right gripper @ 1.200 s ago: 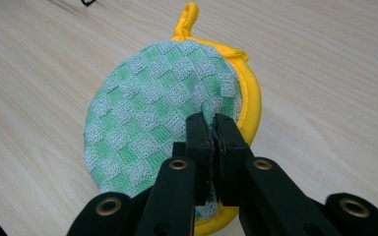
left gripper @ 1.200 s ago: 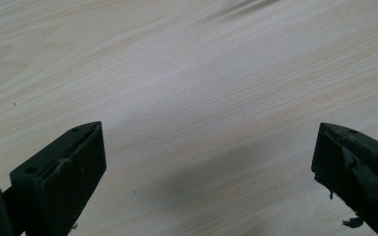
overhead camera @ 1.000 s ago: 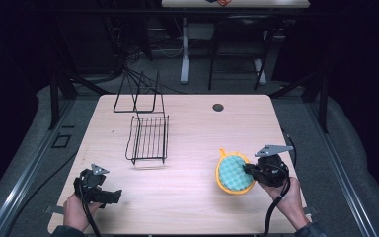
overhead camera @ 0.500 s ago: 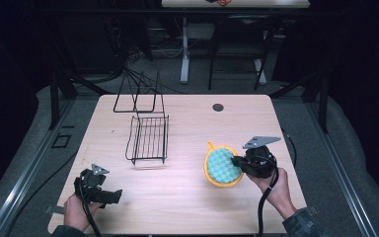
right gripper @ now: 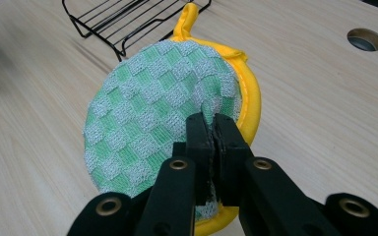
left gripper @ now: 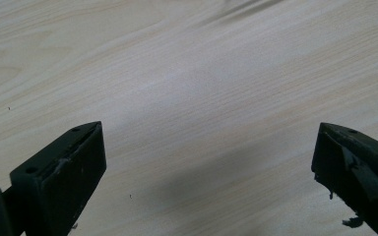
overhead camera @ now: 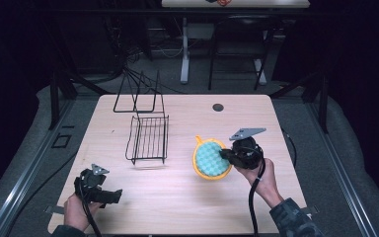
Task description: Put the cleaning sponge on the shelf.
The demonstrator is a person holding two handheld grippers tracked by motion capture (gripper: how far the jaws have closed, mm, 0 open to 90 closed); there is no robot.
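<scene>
A round pot holder (overhead camera: 211, 159) with a green-and-white checked face, a yellow rim and a yellow loop hangs just above the table at right of centre. My right gripper (overhead camera: 227, 155) is shut on its edge; in the right gripper view the two black jaws pinch the checked cloth (right gripper: 157, 113) together at my right gripper (right gripper: 211, 129). A black wire rack (overhead camera: 148, 138) lies on the table to the left of the pot holder (right gripper: 128, 19). My left gripper (overhead camera: 114, 196) rests near the front left corner, open over bare wood (left gripper: 206, 147).
A second black wire frame (overhead camera: 137, 94) stands at the back edge behind the rack. A round cable hole (overhead camera: 218, 107) sits in the table (overhead camera: 177, 207) at the back right. Cables trail from both grippers toward the front edge.
My right gripper has carried the pot holder leftward, toward the wire rack, and lifted it slightly. The left gripper has stayed where it was.
</scene>
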